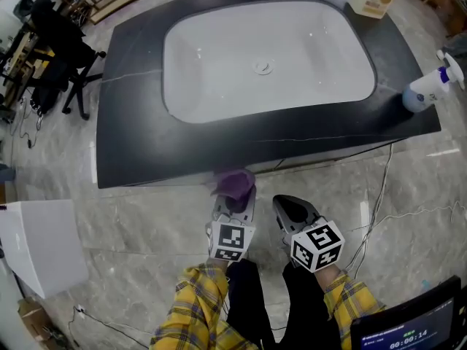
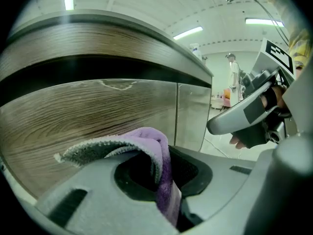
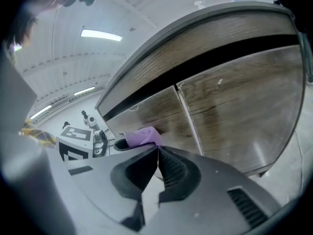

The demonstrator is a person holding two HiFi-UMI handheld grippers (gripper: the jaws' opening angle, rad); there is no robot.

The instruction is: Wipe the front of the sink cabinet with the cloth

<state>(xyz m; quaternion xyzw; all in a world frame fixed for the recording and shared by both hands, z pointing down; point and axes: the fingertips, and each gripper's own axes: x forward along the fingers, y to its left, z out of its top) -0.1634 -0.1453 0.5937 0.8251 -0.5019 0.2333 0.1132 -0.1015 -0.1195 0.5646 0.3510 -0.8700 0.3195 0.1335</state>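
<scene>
Two grippers sit side by side low in the head view, held out from yellow plaid sleeves [image 1: 197, 305] over a pale marble floor [image 1: 146, 224]. The left gripper [image 1: 235, 199] carries a purple cloth [image 1: 234, 182] at its tip, right at the front edge of the dark tabletop [image 1: 182, 148] that surrounds the white sink [image 1: 266, 57]. The right gripper [image 1: 288, 208] is just beside it. A spray bottle [image 1: 427, 90] stands on the tabletop's right corner.

From the left gripper view, the jaws are clamped on the cloth, which bunches up and folds over the left jaw. It lies close against the wood-grain cabinet front [image 2: 98, 116]; whether it touches cannot be told.

From the right gripper view, the jaws are pressed together with nothing between them, pointing at the cabinet front near the seam between two doors [image 3: 188, 116].
</scene>
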